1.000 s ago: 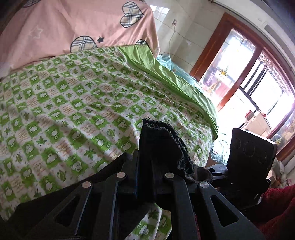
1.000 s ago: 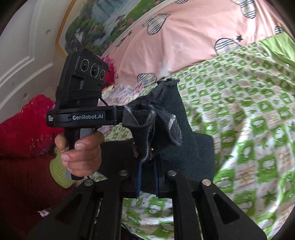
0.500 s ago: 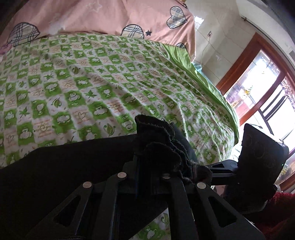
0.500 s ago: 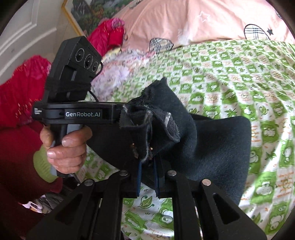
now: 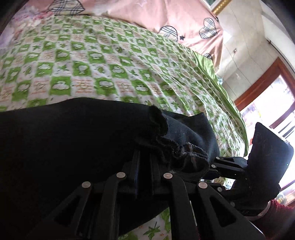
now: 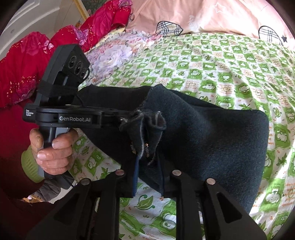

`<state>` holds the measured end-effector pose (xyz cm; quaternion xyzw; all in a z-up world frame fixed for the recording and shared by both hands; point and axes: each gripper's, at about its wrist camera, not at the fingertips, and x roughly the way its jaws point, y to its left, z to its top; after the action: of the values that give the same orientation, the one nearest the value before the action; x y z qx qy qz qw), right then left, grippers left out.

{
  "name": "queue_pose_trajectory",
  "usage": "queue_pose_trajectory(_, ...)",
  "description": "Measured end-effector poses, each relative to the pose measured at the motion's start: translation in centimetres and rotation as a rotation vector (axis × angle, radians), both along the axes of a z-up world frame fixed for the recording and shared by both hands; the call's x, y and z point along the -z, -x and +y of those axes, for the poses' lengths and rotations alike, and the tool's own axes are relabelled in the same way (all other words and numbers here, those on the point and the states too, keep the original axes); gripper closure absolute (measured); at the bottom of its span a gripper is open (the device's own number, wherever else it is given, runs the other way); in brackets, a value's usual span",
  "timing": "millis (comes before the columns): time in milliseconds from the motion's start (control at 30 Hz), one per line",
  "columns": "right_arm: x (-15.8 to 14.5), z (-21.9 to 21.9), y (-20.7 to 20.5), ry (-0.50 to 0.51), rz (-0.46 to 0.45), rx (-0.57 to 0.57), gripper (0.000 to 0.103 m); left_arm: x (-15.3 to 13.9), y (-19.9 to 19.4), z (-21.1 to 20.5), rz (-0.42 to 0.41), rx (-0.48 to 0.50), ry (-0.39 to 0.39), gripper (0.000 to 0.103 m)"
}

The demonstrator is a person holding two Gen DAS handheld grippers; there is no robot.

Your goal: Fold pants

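Left wrist view: the left gripper (image 5: 145,166) has its fingers drawn narrow, pinching a bunched, frayed hem of the dark navy fleece pants (image 5: 73,140). The cloth spreads leftward from the grip in a broad dark sheet over the green-and-white checked quilt (image 5: 110,61). The pants' far edge runs roughly level across the frame, with open quilt beyond it up to the pink bedcover with plaid hearts (image 5: 147,13). To the right the quilt's plain green border (image 5: 221,92) drops off at the bed's side toward a wood-framed window (image 5: 261,86). The right gripper's body shows just beside the pinched hem.

Right wrist view: the right gripper (image 6: 147,164) is likewise closed narrow on a gathered corner of the pants (image 6: 212,140), whose rounded outer edge lies on the quilt (image 6: 230,64) to the right. The left gripper (image 6: 127,121) meets the same bunch from the left, held by a hand (image 6: 53,151). A red floral blanket (image 6: 27,61) is piled at the left; quilt lies open ahead and right.
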<state>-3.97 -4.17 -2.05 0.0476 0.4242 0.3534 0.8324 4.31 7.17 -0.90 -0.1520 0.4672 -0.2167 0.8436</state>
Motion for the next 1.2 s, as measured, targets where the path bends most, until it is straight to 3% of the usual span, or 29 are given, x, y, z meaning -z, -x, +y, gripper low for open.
queue_pose_trajectory(67,-0.1,0.3,0.1,-0.024,0.019,-0.025,0.065,-0.3,0.7,1.0,-0.009,-0.038,0.001,0.093)
queue_pose_trajectory(167,-0.5,1.3,0.3,-0.033,0.029,-0.073,0.062,-0.9,1.9,2.8,-0.018,-0.105,0.021,0.082)
queue_pose_trajectory(467,-4.1,4.1,-0.6,-0.094,-0.016,-0.168,0.062,-1.4,5.9,8.2,0.003,-0.307,0.084,0.075)
queue_pose_trajectory(600,-5.4,5.6,-1.5,-0.097,-0.044,-0.197,0.062,-1.5,7.7,10.1,0.004,-0.385,0.084,0.066)
queue_pose_trajectory(1200,-6.1,14.8,-5.4,-0.031,-0.068,-0.361,0.058,-0.5,14.5,18.9,0.063,-0.718,0.116,0.058)
